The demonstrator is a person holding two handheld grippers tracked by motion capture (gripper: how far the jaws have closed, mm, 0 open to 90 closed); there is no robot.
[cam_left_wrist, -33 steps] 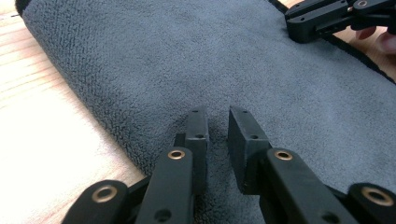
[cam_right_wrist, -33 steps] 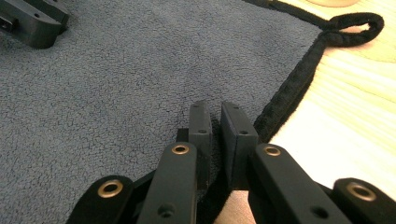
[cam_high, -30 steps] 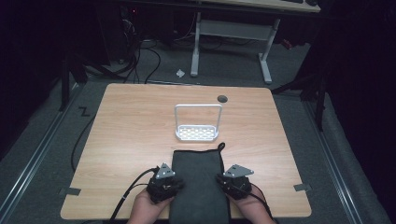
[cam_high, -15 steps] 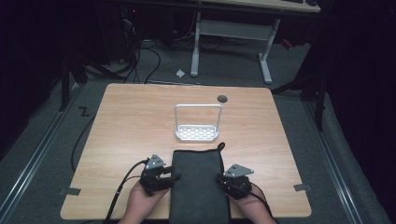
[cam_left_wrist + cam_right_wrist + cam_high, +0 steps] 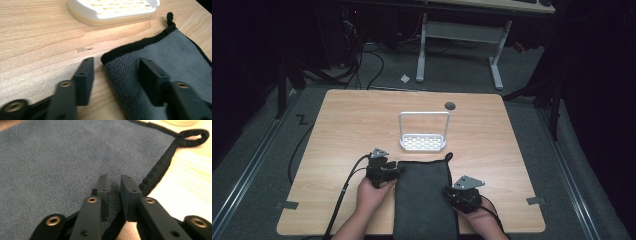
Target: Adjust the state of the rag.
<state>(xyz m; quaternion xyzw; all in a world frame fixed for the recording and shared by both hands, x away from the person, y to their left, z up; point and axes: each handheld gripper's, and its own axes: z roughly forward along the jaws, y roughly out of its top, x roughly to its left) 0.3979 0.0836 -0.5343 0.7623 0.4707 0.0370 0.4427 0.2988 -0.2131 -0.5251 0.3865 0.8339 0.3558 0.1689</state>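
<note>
- Dim floor with cables and a second desk's legs surrounds a light wooden table [image 5: 342,130], seen from above.
- At the left of the high view, a hand holds the left gripper [image 5: 395,171] at the far left corner of a dark grey towel [image 5: 424,200]. In the left gripper view its jaws stand spread, having just closed a little: one jaw over bare wood, the other over the towel [image 5: 175,60], with the towel's black-edged corner between them but not pressed.
- The towel lies flat at the table's near edge, midway between the two hands, its hanging loop [image 5: 448,157] at the far right corner.
- Just beyond the towel stands a white slotted tray [image 5: 423,143] with an upright arched handle.
- At the right, the right gripper [image 5: 448,192] sits on the towel's right edge. In the right gripper view its jaws, just opening, stand narrowly apart with a fold of the towel [image 5: 50,160] between them.
</note>
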